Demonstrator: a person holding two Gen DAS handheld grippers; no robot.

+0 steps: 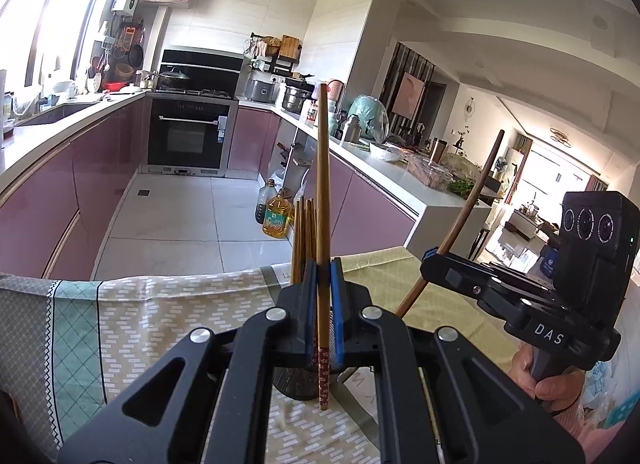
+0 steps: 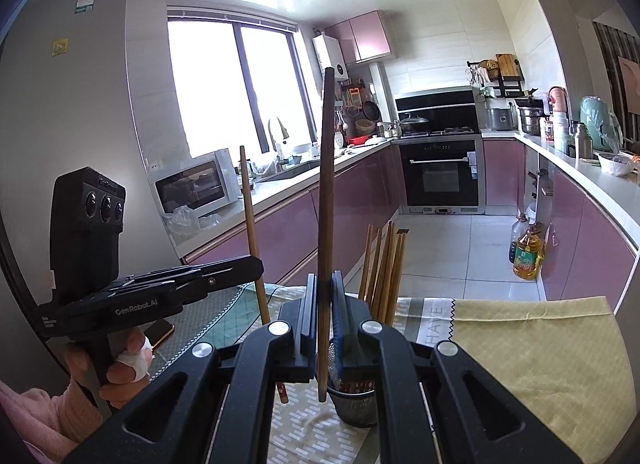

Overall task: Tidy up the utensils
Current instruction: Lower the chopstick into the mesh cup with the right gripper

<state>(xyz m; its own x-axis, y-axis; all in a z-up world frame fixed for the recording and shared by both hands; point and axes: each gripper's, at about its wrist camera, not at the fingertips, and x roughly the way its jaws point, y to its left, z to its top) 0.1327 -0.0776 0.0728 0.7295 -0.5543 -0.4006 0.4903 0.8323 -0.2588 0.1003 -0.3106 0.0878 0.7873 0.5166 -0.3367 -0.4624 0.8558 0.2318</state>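
My left gripper is shut on a light brown chopstick that stands upright, its red patterned end hanging below the jaws. Just behind it, several chopsticks stand in a dark mesh holder on the table. My right gripper is shut on a darker chopstick, also upright, above the mesh holder with its standing chopsticks. Each gripper shows in the other's view: the right gripper with its tilted dark chopstick, the left gripper with its light chopstick.
A patterned tablecloth covers the table, with a yellow cloth on its right part. A phone lies near the left hand. Beyond the table edge is tiled kitchen floor with oil bottles by the pink cabinets.
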